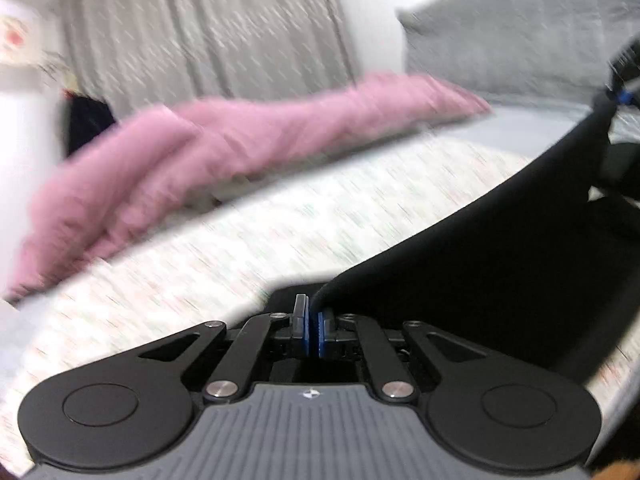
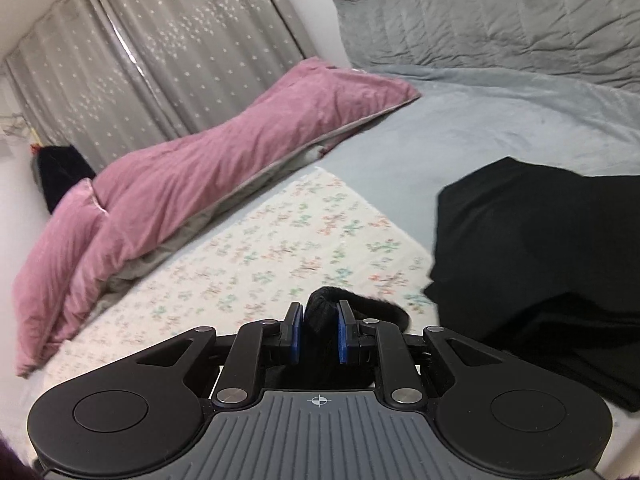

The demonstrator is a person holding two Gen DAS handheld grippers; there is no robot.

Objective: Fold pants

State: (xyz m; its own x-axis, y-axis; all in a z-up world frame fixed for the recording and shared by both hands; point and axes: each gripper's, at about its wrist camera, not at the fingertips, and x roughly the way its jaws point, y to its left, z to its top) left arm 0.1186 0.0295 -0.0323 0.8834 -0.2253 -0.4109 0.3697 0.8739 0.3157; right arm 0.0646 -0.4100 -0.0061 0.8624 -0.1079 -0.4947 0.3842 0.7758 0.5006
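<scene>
While both grippers clamp black pants, left gripper (image 1: 311, 330) pinches a thin edge w/ jaws nearly touching, right gripper (image 2: 319, 330) squeezes a thick bunch. Pants (image 2: 540, 264) drape over floral sheet (image 2: 280, 248); pink duvet (image 2: 192, 172) behind.

bed (image 2: 460, 128) under pants (image 2: 540, 260), duvet (image 2: 208, 172)

Pink duvet (image 2: 192, 176), grey curtain (image 2: 160, 60)

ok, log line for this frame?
left gripper: shut on pants | right gripper: shut on pants | bed: pants partly lifted
</scene>
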